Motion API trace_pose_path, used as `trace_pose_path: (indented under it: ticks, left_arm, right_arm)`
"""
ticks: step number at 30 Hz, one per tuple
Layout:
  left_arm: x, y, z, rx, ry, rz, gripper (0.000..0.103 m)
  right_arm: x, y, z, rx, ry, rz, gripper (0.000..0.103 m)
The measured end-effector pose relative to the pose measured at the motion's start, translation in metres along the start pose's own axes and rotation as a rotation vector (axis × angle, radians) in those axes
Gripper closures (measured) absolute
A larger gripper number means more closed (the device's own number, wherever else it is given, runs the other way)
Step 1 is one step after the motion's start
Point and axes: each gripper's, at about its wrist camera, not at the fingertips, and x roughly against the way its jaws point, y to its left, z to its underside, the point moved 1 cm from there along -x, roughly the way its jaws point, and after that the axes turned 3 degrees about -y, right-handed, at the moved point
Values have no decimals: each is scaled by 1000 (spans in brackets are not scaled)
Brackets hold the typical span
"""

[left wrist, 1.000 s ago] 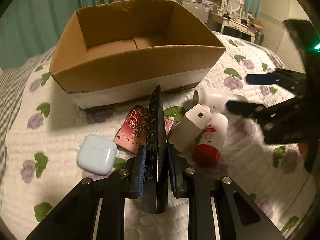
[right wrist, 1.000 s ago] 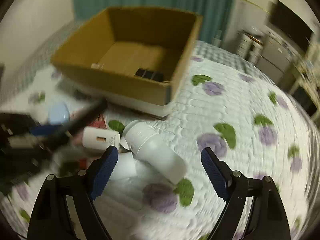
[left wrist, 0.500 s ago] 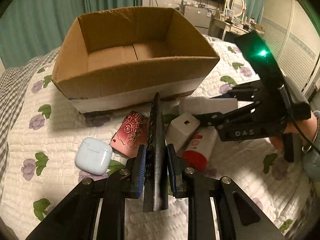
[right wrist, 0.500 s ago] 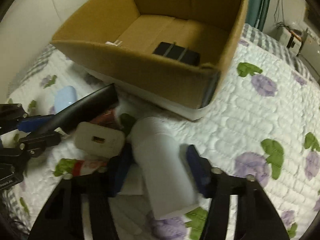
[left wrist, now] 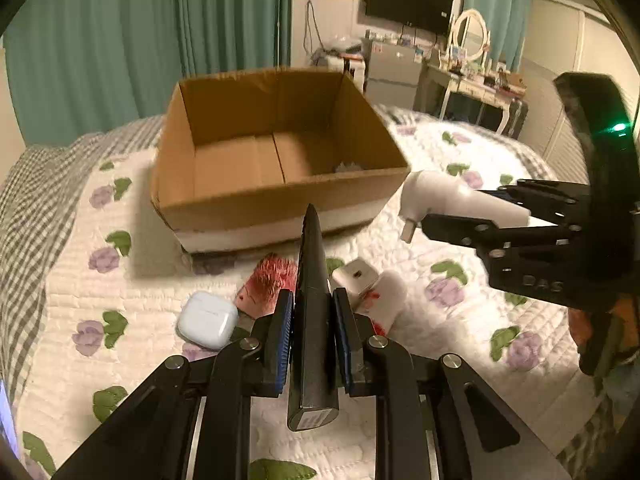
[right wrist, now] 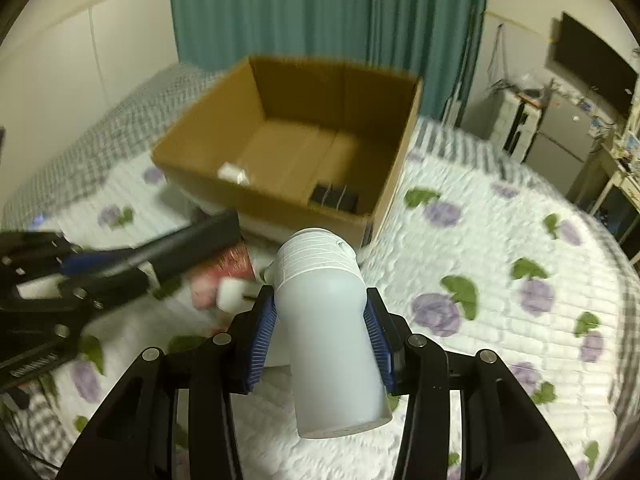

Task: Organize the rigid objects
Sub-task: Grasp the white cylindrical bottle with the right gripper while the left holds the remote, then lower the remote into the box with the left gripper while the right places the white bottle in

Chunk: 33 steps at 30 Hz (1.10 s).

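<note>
On the quilted bed: a cardboard box [left wrist: 280, 168] was seen standing open-topped on the flowered bedspread [left wrist: 72, 264], with a loose group of small objects lying just in front of its near wall.
Left gripper: the left gripper [left wrist: 314, 334] was found closed on a black remote control [left wrist: 314, 304], which was clamped between the blue pads and pointed tip-first towards the box; the remote was held clear of the bedspread, in front of the box's near wall.
Right gripper: the right gripper [right wrist: 320, 338] was found closed around a white bottle [right wrist: 326, 320], gripped across its body by both blue pads, with its ribbed cap end turned towards the box; in the left wrist view the same bottle [left wrist: 456, 200] was seen lifted off the bedspread, just beside the box's right front corner and outside it.
Box contents: a black binder clip [right wrist: 334, 198] was seen lying on the box floor near the right wall, and a small white item [right wrist: 236, 173] was seen by the near wall; what it was could not be told.
Left on the bedspread: a white earbud case [left wrist: 207, 325] was seen to the left of the remote, a red patterned case [left wrist: 266, 288] beside it and partly hidden behind the remote, a white charger block [left wrist: 354, 280] to the right, and a white tube with a red cap [left wrist: 384, 300] touching the charger.
Background: teal curtains [left wrist: 120, 48] were seen behind the bed, and a wall-mounted television [left wrist: 408, 2] above a cluttered dresser.
</note>
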Motion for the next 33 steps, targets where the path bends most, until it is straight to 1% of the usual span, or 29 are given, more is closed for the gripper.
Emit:
trace_pose_path:
  ticks: [2, 6, 10, 13, 16, 18, 21, 25, 29, 31, 32, 33]
  left_arm:
    - [10, 0, -8, 1, -28, 4, 84]
    - [28, 1, -35, 4, -95, 4, 84]
    - [33, 9, -76, -1, -163, -17, 84]
    - [23, 13, -102, -7, -187, -26, 84]
    - [-3, 20, -128, -15, -188, -46, 84]
    - [-21, 22, -137, -19, -177, -52, 84]
    - [-53, 26, -142, -21, -150, -60, 84]
    - [-91, 27, -136, -20, -104, -53, 84]
    - [-112, 27, -127, -30, -85, -47, 83]
    - [-119, 27, -125, -27, -76, -36, 80]
    - [-119, 27, -125, -25, -86, -39, 79]
    - [-118, 28, -125, -24, -92, -45, 70]
  right_arm:
    - [15, 4, -14, 3, -35, 13, 59]
    - [38, 9, -38, 1, -108, 26, 59]
    - [47, 1, -60, -19, -163, 25, 59]
    - [40, 0, -75, -36, -192, 19, 59]
    - [29, -8, -89, -57, -213, 10, 59]
    - [20, -13, -93, -70, -220, 7, 59]
    - [3, -25, -94, -94, -219, 2, 59]
    - [-17, -40, -84, -126, -196, -8, 59]
    - [-26, -47, -80, -136, -180, -5, 59]
    - [-27, -47, -79, -138, -178, -4, 59]
    - [-27, -47, -78, -139, -180, -1, 59]
    - [-27, -47, -78, -139, -180, 0, 59]
